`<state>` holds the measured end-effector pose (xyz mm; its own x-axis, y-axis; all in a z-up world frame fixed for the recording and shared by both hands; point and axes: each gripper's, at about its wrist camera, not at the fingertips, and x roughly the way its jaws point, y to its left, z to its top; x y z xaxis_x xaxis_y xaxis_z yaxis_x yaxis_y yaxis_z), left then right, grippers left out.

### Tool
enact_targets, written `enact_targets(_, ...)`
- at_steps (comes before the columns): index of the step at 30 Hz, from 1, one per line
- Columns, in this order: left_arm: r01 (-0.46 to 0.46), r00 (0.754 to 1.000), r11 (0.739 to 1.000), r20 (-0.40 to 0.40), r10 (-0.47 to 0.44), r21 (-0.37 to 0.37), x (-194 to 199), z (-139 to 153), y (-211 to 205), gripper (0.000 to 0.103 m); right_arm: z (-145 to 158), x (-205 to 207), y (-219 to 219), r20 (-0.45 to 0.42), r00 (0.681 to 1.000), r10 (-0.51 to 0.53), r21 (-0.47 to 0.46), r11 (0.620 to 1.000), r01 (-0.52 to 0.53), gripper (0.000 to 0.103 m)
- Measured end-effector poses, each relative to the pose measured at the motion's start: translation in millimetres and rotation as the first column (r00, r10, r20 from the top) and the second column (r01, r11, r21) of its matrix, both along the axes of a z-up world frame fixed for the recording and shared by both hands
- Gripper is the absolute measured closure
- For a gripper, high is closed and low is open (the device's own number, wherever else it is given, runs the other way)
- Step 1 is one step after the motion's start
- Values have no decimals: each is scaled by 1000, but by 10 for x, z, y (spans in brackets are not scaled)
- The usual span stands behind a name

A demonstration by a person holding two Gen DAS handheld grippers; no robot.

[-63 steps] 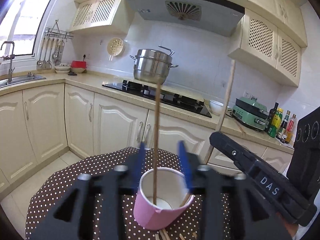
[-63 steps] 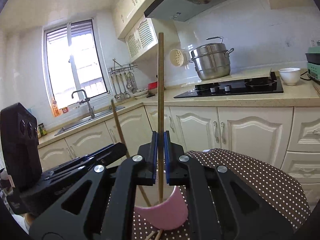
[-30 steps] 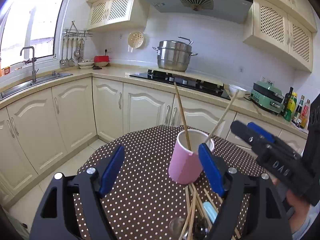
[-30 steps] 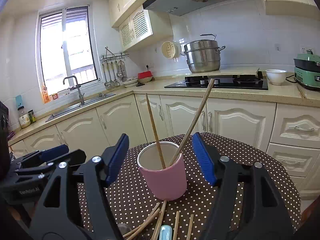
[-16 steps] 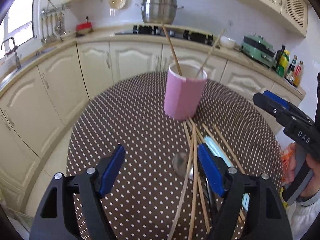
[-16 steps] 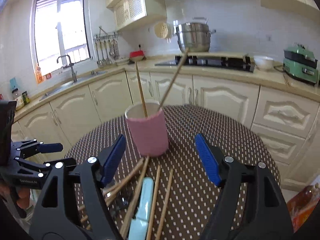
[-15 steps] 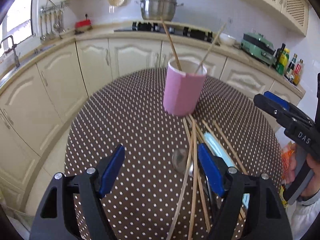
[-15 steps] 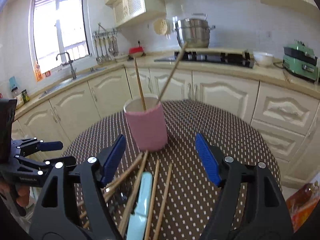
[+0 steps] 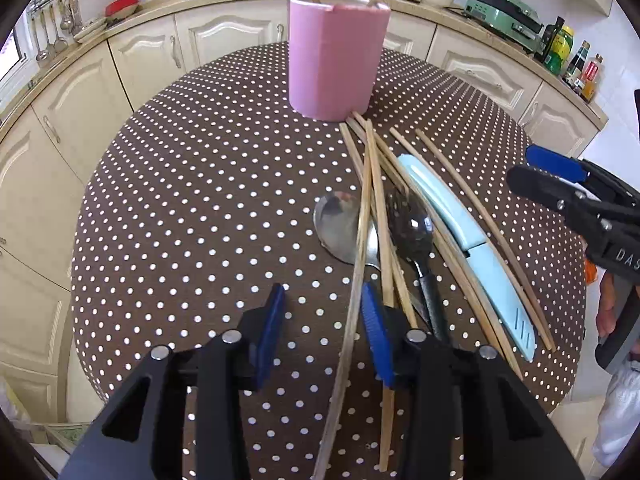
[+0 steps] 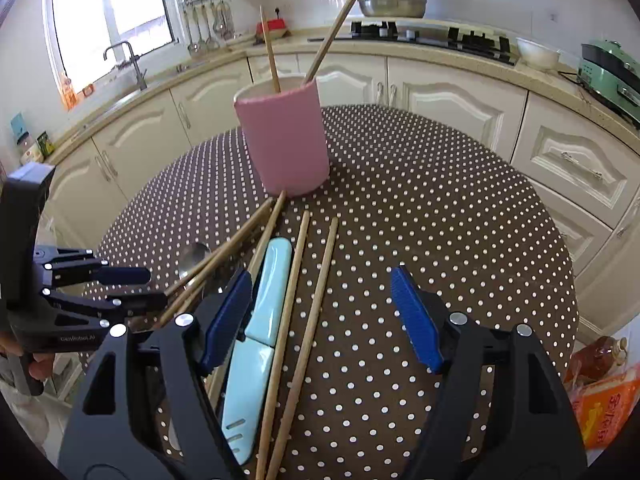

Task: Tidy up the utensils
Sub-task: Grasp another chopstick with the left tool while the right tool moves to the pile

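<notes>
1. The left gripper [image 9: 322, 326] hung part-open, empty, over one loose chopstick [image 9: 358, 248] on the dotted table [image 9: 192, 184]
2. The pink cup [image 9: 334, 56] stood beyond, already holding two sticks
3. The right gripper [image 10: 322, 312] gaped wide, empty, above two chopsticks [image 10: 308, 300] beside the blue knife [image 10: 260, 320]
4. Judged step: next pickup; each must lower, straddle and close on one stick

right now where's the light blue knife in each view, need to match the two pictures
Left wrist view: the light blue knife lies right of centre, slanting from upper left to lower right, among the chopsticks.
Right wrist view: the same knife lies lower left of centre, running nearly top to bottom beside the left finger of the right tool.
Shared landmark: the pink cup, upright on the dotted tablecloth beyond the knife.
</notes>
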<state>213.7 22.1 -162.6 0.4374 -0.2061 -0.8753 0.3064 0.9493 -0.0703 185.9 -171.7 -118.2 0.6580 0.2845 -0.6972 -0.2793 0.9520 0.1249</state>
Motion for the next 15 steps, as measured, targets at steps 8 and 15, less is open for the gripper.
enact_targets(8, 0, 1000, 1000, 0, 0, 6, 85, -20, -146, 94, -166, 138, -45, -105, 994, -11, -27, 1000, 9, 32)
enact_targets(15, -22, 999, 999, 47, 24, -39, 27, 162, -91, 98, -241, 333, 63, -188, 982, 19, -81, 996, -35, 51)
